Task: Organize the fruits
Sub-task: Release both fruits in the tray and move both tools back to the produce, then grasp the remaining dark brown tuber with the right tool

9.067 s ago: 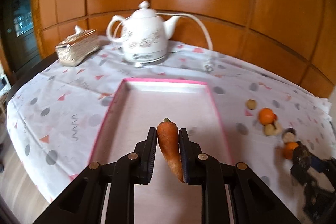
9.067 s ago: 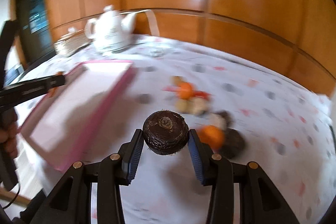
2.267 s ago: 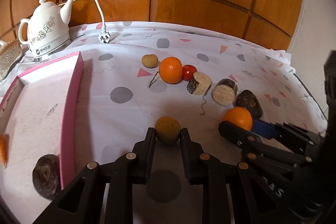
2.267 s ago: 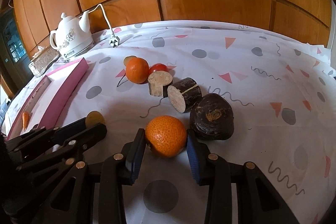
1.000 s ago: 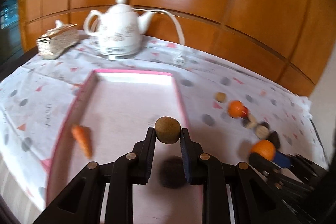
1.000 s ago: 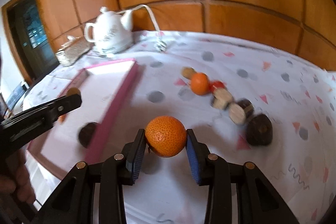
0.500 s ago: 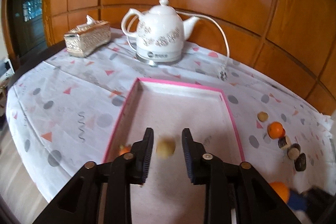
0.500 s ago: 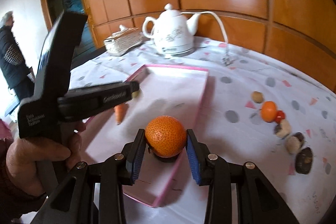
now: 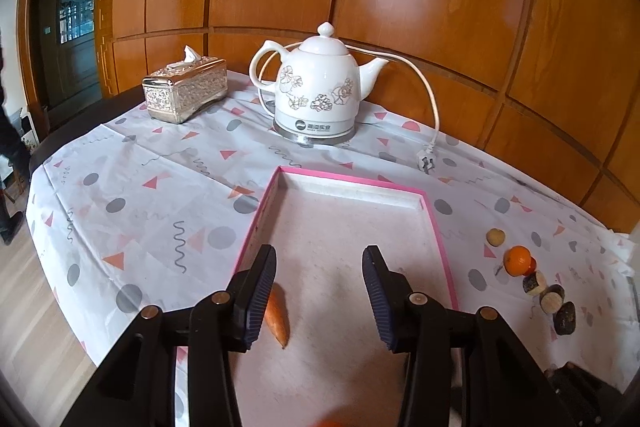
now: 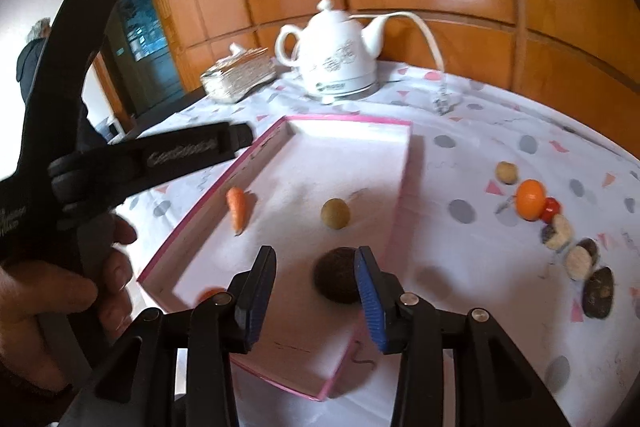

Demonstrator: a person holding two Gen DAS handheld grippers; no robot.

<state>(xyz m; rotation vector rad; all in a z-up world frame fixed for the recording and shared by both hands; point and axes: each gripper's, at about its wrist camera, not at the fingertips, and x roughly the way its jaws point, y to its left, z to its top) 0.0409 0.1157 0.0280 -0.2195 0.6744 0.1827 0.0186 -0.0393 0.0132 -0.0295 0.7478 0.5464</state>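
Two grippers angled down over pink tray (image 10: 402, 183): left gripper (image 9: 319, 285) and right gripper (image 10: 316, 285) jaws just opening, nothing between.

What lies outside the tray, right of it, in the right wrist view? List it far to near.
Small tan round fruit → orange → red tomato → cut brown piece → second cut piece → dark lump.

Each black plastic hand-held gripper (image 9: 319, 291) has ribbed blue pads (image 10: 370, 307) (brass rivets at the pivots).
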